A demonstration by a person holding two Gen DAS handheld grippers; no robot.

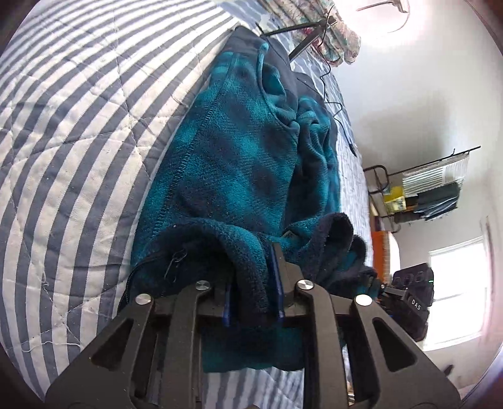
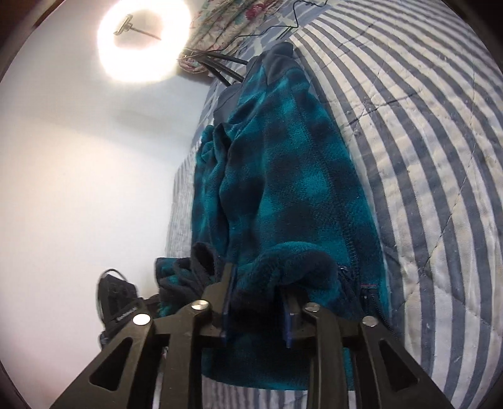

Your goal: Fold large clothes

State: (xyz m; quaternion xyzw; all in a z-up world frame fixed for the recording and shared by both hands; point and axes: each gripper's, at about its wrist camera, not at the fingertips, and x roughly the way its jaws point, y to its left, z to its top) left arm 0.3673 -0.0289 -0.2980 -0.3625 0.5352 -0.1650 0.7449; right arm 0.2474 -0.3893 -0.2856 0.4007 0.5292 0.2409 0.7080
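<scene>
A teal and navy checked fleece jacket (image 1: 235,151) (image 2: 283,176) lies lengthwise on the striped quilt (image 1: 78,126) (image 2: 424,126), its zipper edge near me. My left gripper (image 1: 251,270) straddles a rolled navy hem at the near end. The fleece sits puffy and unsqueezed between the blue pads (image 1: 278,283), so the jaws are open. My right gripper (image 2: 259,283) holds the same stance at the hem's other side. Its jaws stand apart, with fleece draped loosely over the right finger and the blue pads (image 2: 227,302) not pinching it.
A ring light (image 2: 143,41) on a black tripod (image 1: 301,34) stands past the jacket's far end, by floral bedding (image 1: 330,28). A black cable (image 1: 333,103) trails along the bed edge. Each view shows the other gripper's housing (image 1: 408,299) (image 2: 119,311). A rack (image 1: 433,188) and window (image 1: 459,289) stand beyond.
</scene>
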